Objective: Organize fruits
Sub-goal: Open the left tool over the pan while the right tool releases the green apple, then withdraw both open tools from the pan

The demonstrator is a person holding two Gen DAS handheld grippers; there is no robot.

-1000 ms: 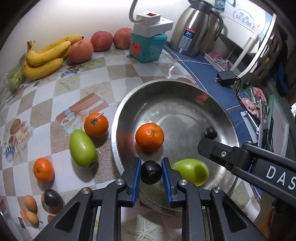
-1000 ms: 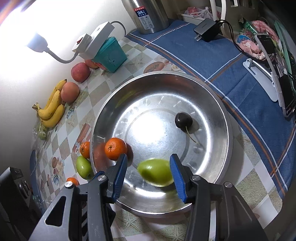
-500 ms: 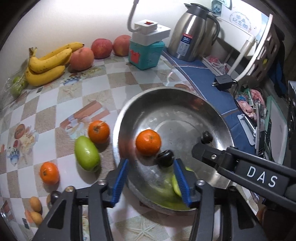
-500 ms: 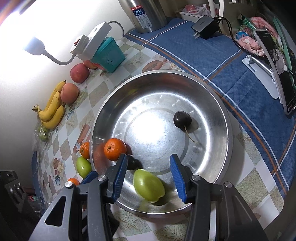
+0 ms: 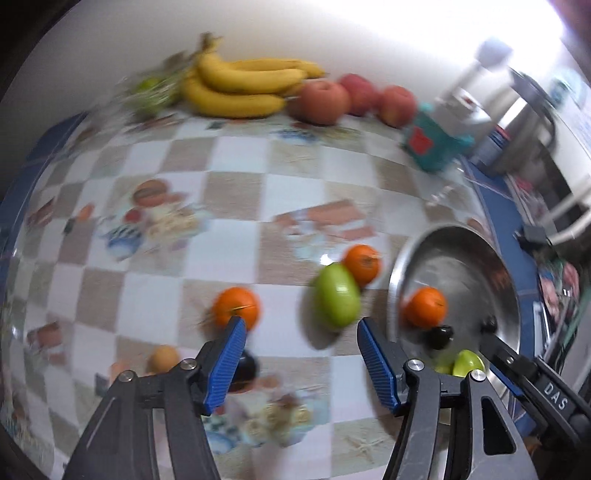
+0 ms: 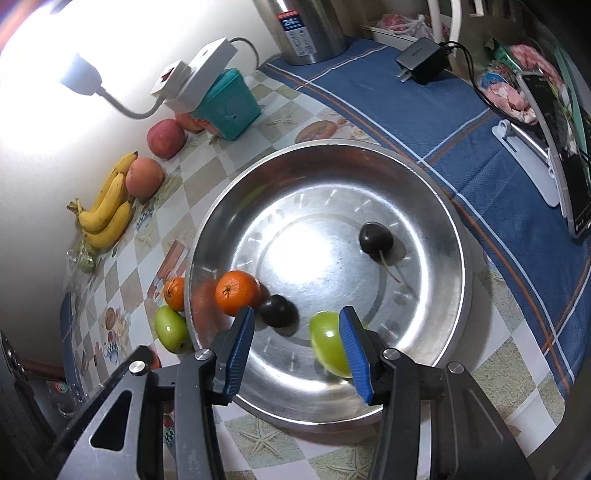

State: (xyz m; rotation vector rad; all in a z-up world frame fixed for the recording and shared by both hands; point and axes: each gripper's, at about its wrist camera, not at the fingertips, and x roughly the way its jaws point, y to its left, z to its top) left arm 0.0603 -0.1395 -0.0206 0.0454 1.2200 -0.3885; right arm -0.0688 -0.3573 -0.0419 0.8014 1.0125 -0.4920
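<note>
A steel bowl (image 6: 436, 206) holds an orange (image 6: 238, 298), two dark plums (image 6: 279, 311) (image 6: 376, 238) and a green fruit (image 6: 328, 343). My right gripper (image 6: 297, 349) is open above the bowl's near rim, the green fruit against its right finger. My left gripper (image 5: 297, 360) is open and empty over the table left of the bowl (image 5: 400, 273). Ahead of it lie an orange (image 5: 237, 307), a green fruit (image 5: 337, 299) and another orange (image 5: 362, 261). A dark fruit (image 5: 247, 365) sits by its left finger.
Bananas (image 5: 240, 86) and red apples (image 5: 325, 101) line the back wall. A teal box with a white lamp base (image 6: 225, 101), a steel kettle (image 6: 310, 29), a charger (image 6: 423, 61) and a blue cloth (image 6: 406, 122) lie beyond the bowl. Small yellowish fruit (image 5: 164, 357) lies at left.
My left gripper let the dark plum go into the bowl, opened wide and swung left over the table. The green fruit rolled right inside the bowl. The right gripper stayed open.
</note>
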